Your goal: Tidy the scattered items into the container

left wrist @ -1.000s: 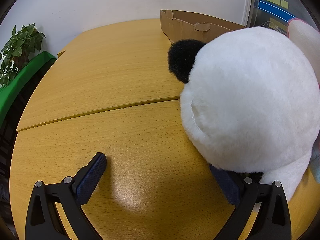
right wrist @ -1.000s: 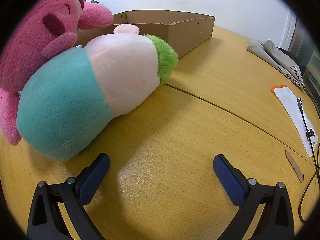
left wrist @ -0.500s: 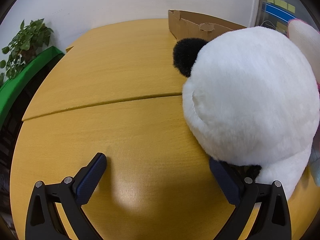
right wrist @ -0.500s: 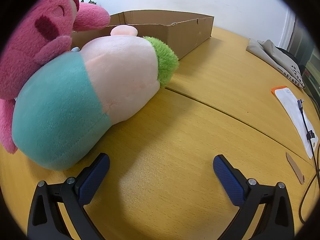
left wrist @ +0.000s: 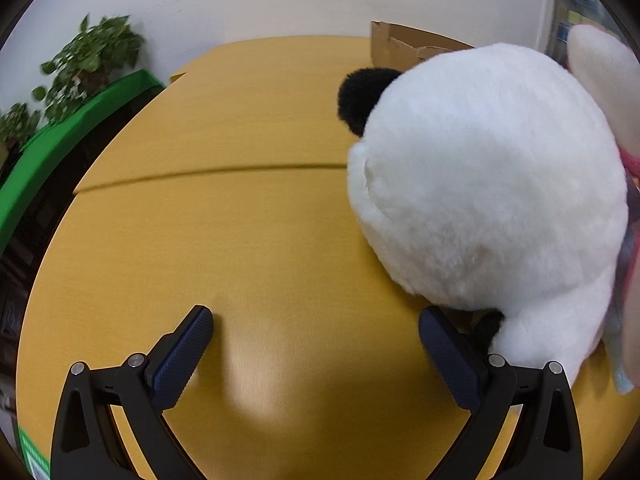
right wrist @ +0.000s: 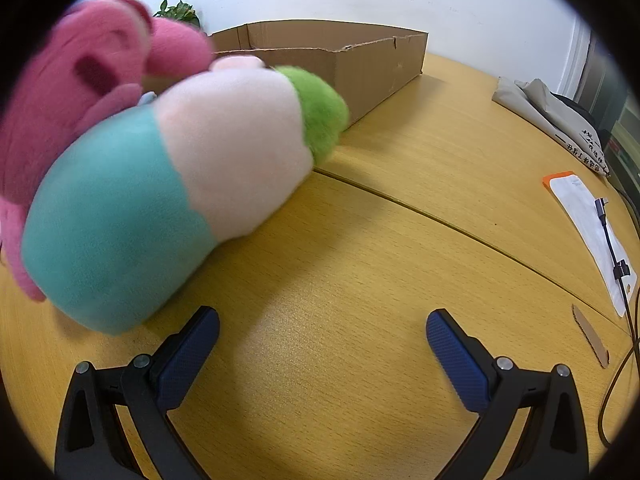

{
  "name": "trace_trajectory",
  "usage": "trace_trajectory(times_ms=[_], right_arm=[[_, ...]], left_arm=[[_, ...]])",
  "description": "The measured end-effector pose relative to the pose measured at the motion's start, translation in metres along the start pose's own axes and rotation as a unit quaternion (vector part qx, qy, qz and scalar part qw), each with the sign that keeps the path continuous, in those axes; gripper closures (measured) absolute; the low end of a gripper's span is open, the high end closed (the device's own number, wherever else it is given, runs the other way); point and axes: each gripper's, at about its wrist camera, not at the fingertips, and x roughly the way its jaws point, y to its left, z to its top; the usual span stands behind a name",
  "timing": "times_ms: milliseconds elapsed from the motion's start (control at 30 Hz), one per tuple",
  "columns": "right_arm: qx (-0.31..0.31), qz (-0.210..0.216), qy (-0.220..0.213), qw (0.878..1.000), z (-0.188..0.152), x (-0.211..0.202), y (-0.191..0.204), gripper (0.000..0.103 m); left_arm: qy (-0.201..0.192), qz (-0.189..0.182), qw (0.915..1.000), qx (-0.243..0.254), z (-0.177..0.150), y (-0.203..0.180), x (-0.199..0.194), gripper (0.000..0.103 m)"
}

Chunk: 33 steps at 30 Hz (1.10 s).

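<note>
Only the left gripper [left wrist: 316, 332], jaws spread, sees the panda plush [left wrist: 488, 184]; the right gripper [right wrist: 323, 330], also spread, sees the cardboard box [right wrist: 360, 60].

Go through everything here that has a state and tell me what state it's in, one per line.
left gripper: open, empty
right gripper: open, empty
panda plush: on the table, outside the box
teal and pink plush: lying on its side on the table
pink plush: leaning on the teal one
cardboard box: open-topped
</note>
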Motion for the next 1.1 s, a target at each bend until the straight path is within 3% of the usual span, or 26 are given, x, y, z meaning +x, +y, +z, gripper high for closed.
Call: trace_trajectory(times_ms=[233, 400, 600, 800, 933, 1100], right_arm=[[0.0, 0.0, 0.0, 1.0, 0.0, 0.0, 0.0, 0.0], [0.0, 0.0, 0.0, 1.0, 0.0, 0.0, 0.0, 0.0], [0.0, 0.0, 0.0, 1.0, 0.0, 0.0, 0.0, 0.0], [0.0, 0.0, 0.0, 1.0, 0.0, 0.0, 0.0, 0.0], [0.014, -0.01, 0.0, 1.0, 0.003, 0.003, -0.002, 0.0], [0.032, -0.024, 0.0, 0.999, 0.01, 0.009, -0.006, 0.0]], left_arm=[[-0.036, 0.0, 0.9983, -0.047, -0.028, -0.009, -0.037, 0.0], [-0.081, -0.019, 0.9941, -0.07, -0.022, -0.019, -0.078, 0.0], [-0.136, -0.003, 0.9899, -0.039, -0.009, -0.053, -0.133, 0.0], [-0.161, -0.049, 0.9858, 0.0, -0.007, -0.094, -0.165, 0.0], [-0.174, -0.088, 0.9809, -0.001, -0.006, -0.109, -0.184, 0.0], [-0.167, -0.057, 0.9843, -0.01, -0.007, -0.122, -0.189, 0.0]])
